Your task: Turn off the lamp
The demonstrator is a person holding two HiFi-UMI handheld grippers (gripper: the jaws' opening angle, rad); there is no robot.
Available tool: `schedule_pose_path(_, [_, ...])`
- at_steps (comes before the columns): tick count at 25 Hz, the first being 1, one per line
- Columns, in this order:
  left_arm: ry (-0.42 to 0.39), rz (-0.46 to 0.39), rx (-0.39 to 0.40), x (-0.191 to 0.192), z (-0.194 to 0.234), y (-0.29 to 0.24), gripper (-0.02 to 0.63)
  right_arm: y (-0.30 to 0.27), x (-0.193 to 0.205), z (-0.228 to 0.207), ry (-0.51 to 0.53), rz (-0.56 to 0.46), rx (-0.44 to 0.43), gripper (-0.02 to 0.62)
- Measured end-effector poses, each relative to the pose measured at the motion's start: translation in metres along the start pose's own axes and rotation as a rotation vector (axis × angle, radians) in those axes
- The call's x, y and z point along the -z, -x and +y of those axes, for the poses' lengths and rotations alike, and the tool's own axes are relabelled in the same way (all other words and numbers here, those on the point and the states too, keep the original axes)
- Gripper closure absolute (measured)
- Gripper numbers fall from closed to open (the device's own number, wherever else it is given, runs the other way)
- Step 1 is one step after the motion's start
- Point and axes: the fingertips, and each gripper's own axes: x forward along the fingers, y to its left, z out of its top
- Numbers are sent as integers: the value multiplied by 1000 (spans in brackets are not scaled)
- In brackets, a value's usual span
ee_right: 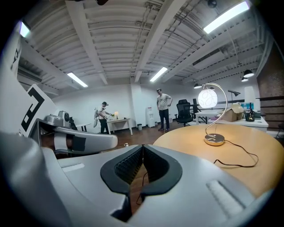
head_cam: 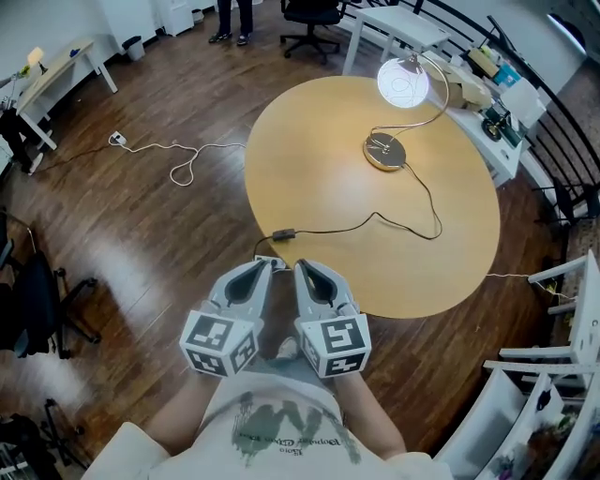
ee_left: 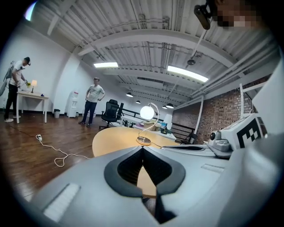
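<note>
A lit globe lamp (head_cam: 403, 82) on a curved metal arm stands on a round base (head_cam: 385, 151) at the far side of the round wooden table (head_cam: 309, 159). Its black cord carries an inline switch (head_cam: 283, 233) near the table's front edge. In the left gripper view the lamp (ee_left: 147, 112) shows ahead; in the right gripper view the lamp (ee_right: 207, 98) stands to the right. My left gripper (head_cam: 263, 265) and right gripper (head_cam: 302, 267) are held side by side just short of the table edge, both shut on nothing, close to the switch.
A white cable (head_cam: 178, 159) lies on the wooden floor at left. White desks (head_cam: 405, 23) with clutter stand behind the table, an office chair (head_cam: 312, 17) beyond. A white shelf (head_cam: 553, 375) is at right. People stand far off across the room.
</note>
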Motion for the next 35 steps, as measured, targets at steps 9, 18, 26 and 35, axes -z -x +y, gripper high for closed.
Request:
schedule_pose_path(9, [10,-24,-23,-5,23,-14,606,-31,3,-7,7,25,-14,586])
schedule_pose_path(18, [19,2,17,0,63,-49,606,-81,24,-19,19,99,45,575])
schedule_pose_path(26, [49,23,92,7,89,-83,606,-129,62,-40,9,213,101,569])
schedule_pose_path(35, [75,58,110,15,110,-105,606,-167,104,-61,59,352,150,561])
